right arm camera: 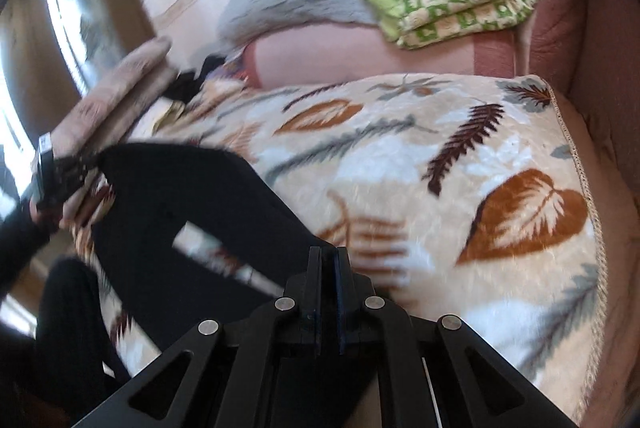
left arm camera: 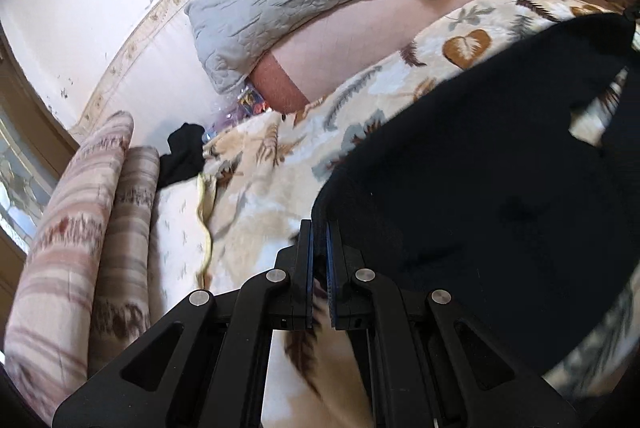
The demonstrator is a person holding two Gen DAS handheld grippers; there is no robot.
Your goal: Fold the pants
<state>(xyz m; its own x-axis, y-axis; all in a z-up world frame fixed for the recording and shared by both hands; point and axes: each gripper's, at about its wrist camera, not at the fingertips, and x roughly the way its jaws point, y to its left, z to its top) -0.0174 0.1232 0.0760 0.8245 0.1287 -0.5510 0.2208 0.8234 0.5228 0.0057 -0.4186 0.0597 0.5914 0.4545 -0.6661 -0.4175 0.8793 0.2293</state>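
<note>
Mid-fold: black soft fabric pants (left arm camera: 480, 164) held lifted over the leaf-print plush blanket (right arm camera: 440, 148), left gripper (left arm camera: 319, 228) and right gripper (right arm camera: 329, 254) fingers each clamped on an edge. Not laid flat, folding unfinished.

Pants (right arm camera: 168, 212) motion-blurred in the right wrist view, lower part cut off by the frame edge; left gripper (right arm camera: 86, 162) smeared, its jaws indistinct; window (right arm camera: 76, 12) blurred.
</note>
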